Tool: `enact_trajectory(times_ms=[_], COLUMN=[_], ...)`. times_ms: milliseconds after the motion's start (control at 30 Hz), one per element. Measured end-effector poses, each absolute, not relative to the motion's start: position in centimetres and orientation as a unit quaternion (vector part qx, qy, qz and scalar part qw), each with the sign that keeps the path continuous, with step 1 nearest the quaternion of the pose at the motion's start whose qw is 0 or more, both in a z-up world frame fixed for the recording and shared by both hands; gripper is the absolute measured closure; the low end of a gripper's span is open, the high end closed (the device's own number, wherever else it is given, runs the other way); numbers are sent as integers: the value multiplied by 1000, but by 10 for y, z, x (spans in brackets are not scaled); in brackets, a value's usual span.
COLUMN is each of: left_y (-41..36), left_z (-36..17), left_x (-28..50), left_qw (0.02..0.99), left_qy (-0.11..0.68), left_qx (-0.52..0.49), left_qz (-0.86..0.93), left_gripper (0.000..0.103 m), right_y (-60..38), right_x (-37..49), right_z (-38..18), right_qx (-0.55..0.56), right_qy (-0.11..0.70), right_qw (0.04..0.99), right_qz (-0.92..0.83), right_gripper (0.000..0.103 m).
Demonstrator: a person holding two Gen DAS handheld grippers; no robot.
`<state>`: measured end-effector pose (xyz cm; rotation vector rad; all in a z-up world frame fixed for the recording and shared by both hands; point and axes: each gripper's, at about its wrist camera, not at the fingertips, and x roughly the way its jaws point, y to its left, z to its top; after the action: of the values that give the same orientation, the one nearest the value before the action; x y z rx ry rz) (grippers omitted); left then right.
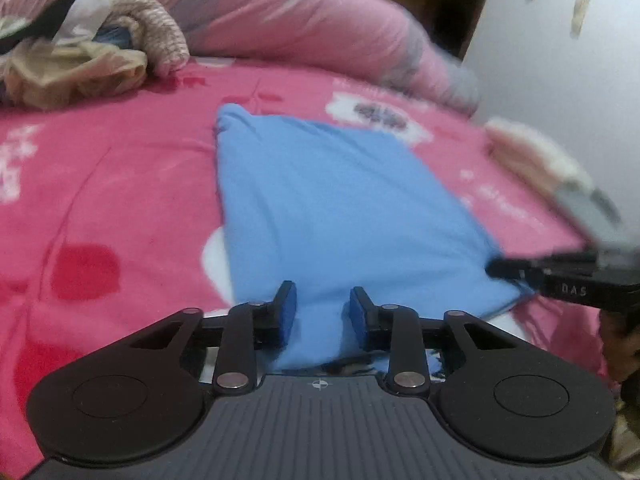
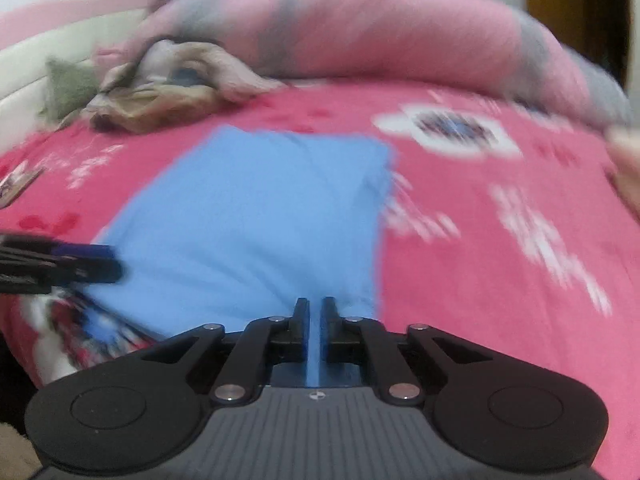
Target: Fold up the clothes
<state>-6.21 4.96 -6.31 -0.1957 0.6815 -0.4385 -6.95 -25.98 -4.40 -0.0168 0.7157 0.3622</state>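
- Left gripper (image 1: 322, 312) has its jaws parted, and the near edge of the blue garment (image 1: 336, 208) lies in the gap between the blue pads (image 1: 289, 312); the pads do not seem to press on it, so the cloth looks released.
- Right gripper (image 2: 316, 320) is clenched, with only a thin strip of blue cloth showing in the narrow slit between its fingers, so it seems to pinch the near edge of the blue garment (image 2: 256, 216).
- Ahead of both grippers the garment lies flat as a folded rectangle on the pink bedspread (image 1: 120, 184).
- Each gripper sees the other at its side, at the near corner of the cloth.
- Far ahead and to the left of the left gripper sits a pile of beige clothes (image 1: 92, 60).
- Behind that pile and the garment a pink quilt (image 1: 288, 12) is bunched along the far side of the bed.
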Motion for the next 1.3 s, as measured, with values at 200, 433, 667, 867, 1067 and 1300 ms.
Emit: enact_trajectory(times_ms=[200,433,667,867,1067,1300], left_y=[63,23,53,48,25,49], left_z=[-39,-26,-60,-19,-53,-69], left_x=[-64,-10,-9,9,62,49], left_qw=[915,920,912,926,923,918], left_qy=[315,302,336,291,333,331], left_qx=[-121,-82,-80,-71,-40,-89], left_qz=[-219,-234,-223,-228,-188,-198], left_gripper=[72,71,73,70,70,70], right_y=[-288,-236,-283,-268,-231,-268], right_x=[-58,20,49,71,127,137], right_z=[-15,-17,-47,-18,-53,-39], right_qx=[-12,1,13,34,-16,51], right_qy=[343,321,378,341,348,335], right_qw=[930,916,912,915,912,925], right_qz=[133,240,157,215,218,169], right_gripper=[103,103,103,103,103,103])
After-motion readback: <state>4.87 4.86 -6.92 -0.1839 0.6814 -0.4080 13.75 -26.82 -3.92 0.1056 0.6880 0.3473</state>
